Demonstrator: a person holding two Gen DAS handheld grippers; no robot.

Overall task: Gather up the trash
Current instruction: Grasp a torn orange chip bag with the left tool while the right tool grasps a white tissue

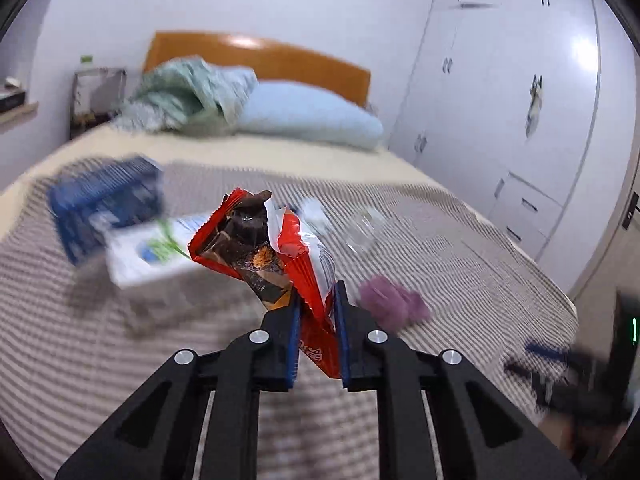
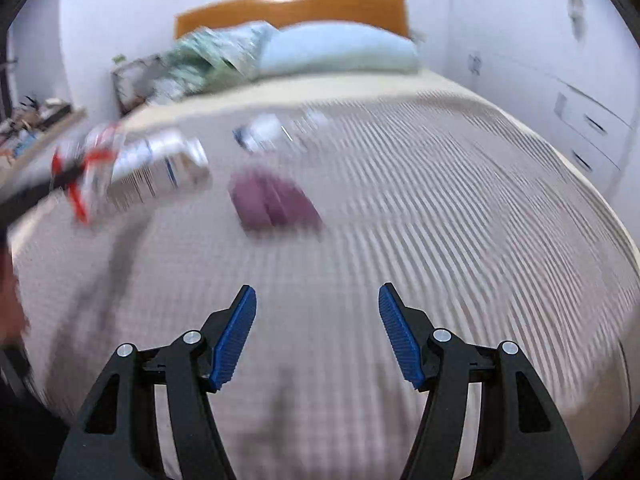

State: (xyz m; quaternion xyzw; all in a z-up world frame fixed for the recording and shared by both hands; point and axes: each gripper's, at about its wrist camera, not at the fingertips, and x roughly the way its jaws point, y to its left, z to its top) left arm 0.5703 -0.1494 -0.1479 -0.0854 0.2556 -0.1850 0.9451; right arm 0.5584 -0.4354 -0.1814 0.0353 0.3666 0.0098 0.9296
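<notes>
Above the striped blanket of the bed, the left gripper pinches a red snack wrapper, lifted clear of the bedding. Toward the blanket's left edge lie a blue box and a white carton, touching each other; a purple lump rests near the middle. The right gripper hangs with its jaws wide and nothing between them.
</notes>
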